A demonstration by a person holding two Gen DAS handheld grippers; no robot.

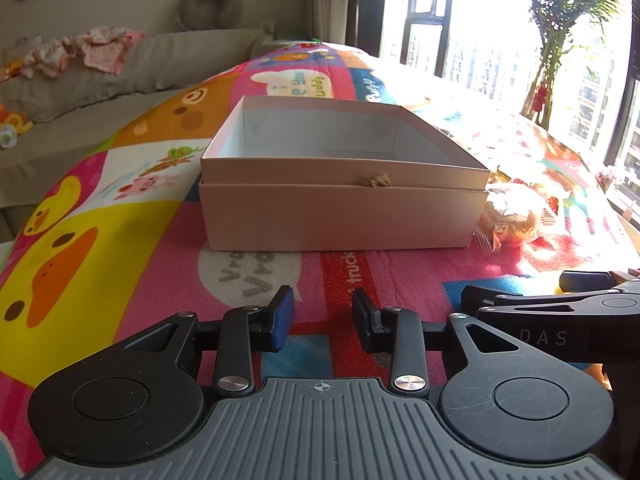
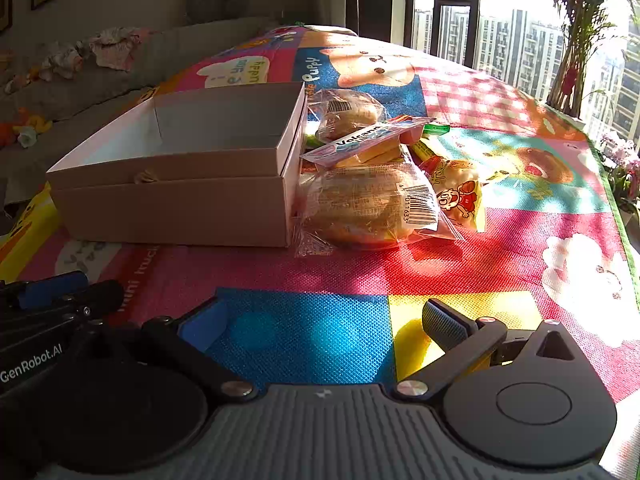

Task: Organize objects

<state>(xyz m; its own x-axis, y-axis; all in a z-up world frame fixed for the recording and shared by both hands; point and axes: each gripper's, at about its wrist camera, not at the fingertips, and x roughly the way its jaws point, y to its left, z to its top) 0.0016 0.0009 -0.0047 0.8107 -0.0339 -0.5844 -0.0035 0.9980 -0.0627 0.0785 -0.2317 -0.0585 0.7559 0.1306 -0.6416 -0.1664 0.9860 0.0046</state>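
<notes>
On the mat: both tools low over a bright cartoon play mat (image 2: pixel 460 264), angled down toward a box and a heap of snacks.
Left tool (image 1: pixel 322 322): jaws parted by a narrow gap, nothing between the blue pads, hovering over the mat a little short of the box front.
Right tool (image 2: pixel 322 330): jaws spread wide, empty, over blue and yellow squares of the mat, well short of the snacks.
Tools together: side by side; right tool's body at the right edge of the left wrist view, left tool's at the left edge of the right wrist view.
Box (image 1: pixel 340 208): pale cardboard, open on top, seated in its upturned lid, white inside, no contents visible in either view, small knotted cord on the front wall.
Box position: ahead of the left tool, up and to the left of the right tool.
Snack heap: right of the box, touching its right wall.
Near bun (image 2: pixel 368 208): round bread in clear wrap with a barcode, nearest the right tool.
Far bun (image 2: pixel 348 114): second wrapped bread behind, beside the box's far corner.
Wafer packet (image 2: pixel 368 140): long, blue and white, lying across the top of the heap.
Cartoon bag (image 2: pixel 460 192): yellow, printed figure, right of the near bun, touching it.
Green and yellow wrappers (image 2: pixel 434 130): poking out behind the bag, too covered to identify.
Background: grey sofa (image 1: pixel 132 64) left, sunlit window (image 1: pixel 472 28) and potted palm (image 1: pixel 560 20) right.
</notes>
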